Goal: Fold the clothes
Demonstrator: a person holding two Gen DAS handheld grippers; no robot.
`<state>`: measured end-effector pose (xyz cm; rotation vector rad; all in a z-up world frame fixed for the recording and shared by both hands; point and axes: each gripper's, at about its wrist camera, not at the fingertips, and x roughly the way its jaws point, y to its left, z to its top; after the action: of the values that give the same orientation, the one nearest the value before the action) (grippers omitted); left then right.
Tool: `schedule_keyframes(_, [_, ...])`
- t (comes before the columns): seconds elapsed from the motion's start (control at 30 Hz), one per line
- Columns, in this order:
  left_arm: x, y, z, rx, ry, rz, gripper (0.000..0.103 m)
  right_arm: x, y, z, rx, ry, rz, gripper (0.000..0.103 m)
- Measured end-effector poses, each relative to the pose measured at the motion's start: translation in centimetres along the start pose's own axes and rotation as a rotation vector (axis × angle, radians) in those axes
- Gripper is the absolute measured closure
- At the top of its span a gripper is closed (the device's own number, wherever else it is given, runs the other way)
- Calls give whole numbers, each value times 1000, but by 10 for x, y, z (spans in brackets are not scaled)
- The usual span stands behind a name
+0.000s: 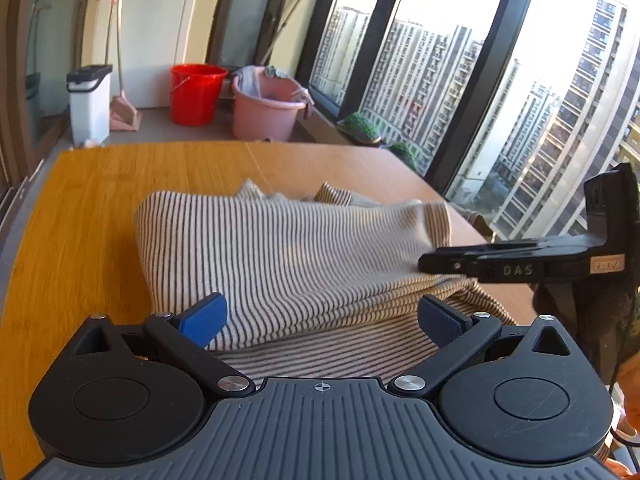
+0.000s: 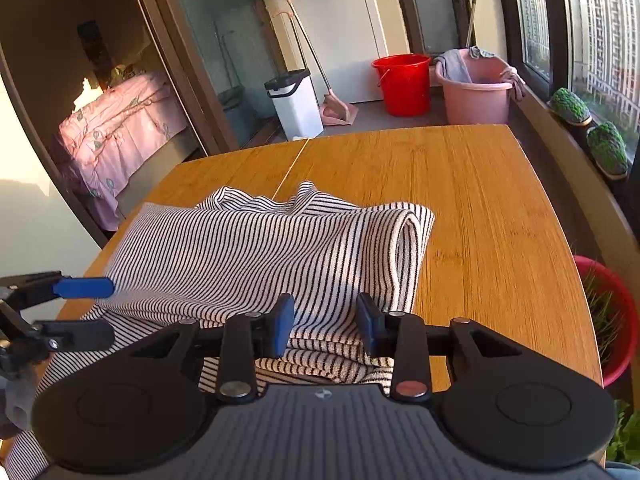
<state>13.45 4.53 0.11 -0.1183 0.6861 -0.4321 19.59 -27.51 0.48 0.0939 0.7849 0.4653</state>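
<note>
Both of your grippers stand with jaws apart, gripping nothing: left gripper (image 1: 322,316), right gripper (image 2: 325,326). The striped garment (image 2: 256,256) lies folded over on the table (image 2: 480,208). Snagging its loose near edge while withdrawing could undo the fold.

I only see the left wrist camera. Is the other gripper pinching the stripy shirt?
Observer: No. The right wrist view shows the right gripper with its jaws apart at the striped shirt's near edge, not pinching it.
Operator: What's past the table on the window side?
Observer: A red pot of grassy plants sits low beside the table.
Operator: Anything else I'm missing?
Observer: Through the doorway there is a bed with a pink cover.
</note>
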Motion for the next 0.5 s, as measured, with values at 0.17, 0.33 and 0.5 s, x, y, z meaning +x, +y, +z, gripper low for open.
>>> schedule_keyframes(0.17, [30, 4, 2, -45, 37, 69, 0, 5, 14, -4, -60, -21, 6, 39])
schedule_keyframes(0.33, [38, -6, -18, 66, 17, 116, 0, 4, 25, -17, -151, -69, -20, 36])
schedule_keyframes(0.5, [36, -8, -22, 77, -3, 113, 0, 3, 23, -18, -148, -84, 0, 32])
